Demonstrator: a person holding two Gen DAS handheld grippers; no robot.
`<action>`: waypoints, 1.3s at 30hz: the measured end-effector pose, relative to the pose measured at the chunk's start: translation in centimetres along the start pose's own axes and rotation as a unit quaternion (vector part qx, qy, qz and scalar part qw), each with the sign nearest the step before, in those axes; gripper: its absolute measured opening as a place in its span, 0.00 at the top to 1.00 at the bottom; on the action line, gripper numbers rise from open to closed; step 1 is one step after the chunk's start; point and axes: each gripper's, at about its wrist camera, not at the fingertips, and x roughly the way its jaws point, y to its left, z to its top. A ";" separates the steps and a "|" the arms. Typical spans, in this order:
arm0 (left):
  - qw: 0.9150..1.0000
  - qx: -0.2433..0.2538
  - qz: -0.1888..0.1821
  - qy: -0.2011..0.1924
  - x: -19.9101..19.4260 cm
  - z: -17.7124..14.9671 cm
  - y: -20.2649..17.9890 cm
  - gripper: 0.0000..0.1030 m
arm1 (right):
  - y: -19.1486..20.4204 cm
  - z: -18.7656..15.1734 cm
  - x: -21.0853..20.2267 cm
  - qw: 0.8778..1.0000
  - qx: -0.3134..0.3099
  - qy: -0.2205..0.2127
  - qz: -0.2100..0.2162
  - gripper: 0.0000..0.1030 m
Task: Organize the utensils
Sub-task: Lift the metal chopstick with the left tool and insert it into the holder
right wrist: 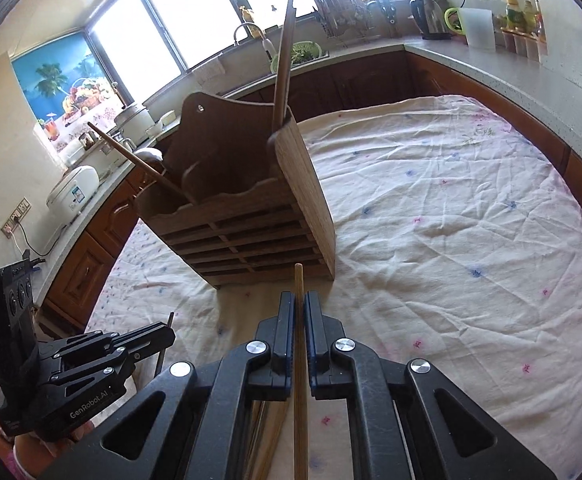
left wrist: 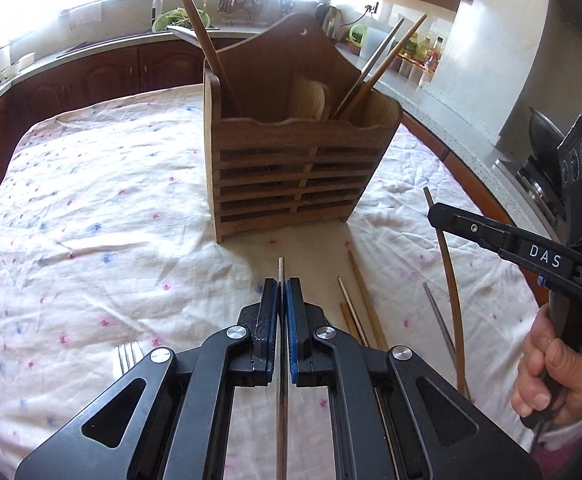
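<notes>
A wooden utensil holder (left wrist: 291, 176) stands on the flowered tablecloth (left wrist: 91, 220), with chopsticks and a long wooden utensil standing in it; it also shows in the right wrist view (right wrist: 251, 216). My left gripper (left wrist: 282, 286) is shut on a thin metal chopstick (left wrist: 281, 270) pointing toward the holder. My right gripper (right wrist: 299, 300) is shut on a wooden chopstick (right wrist: 299, 280) just in front of the holder. It shows in the left wrist view (left wrist: 435, 212) at right. Loose chopsticks (left wrist: 355, 304) lie on the cloth.
A fork (left wrist: 127, 356) lies at the left of my left gripper. A long curved wooden stick (left wrist: 451, 280) and a grey utensil (left wrist: 437, 316) lie at the right. Kitchen counters (right wrist: 491, 64) with a sink and appliances surround the table.
</notes>
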 end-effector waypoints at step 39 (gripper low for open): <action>0.986 -0.031 -0.022 -0.164 -16.1 -2.6 1.0 0.97 | 3.8 -0.8 -14.6 0.990 -0.044 -0.135 0.023 0.95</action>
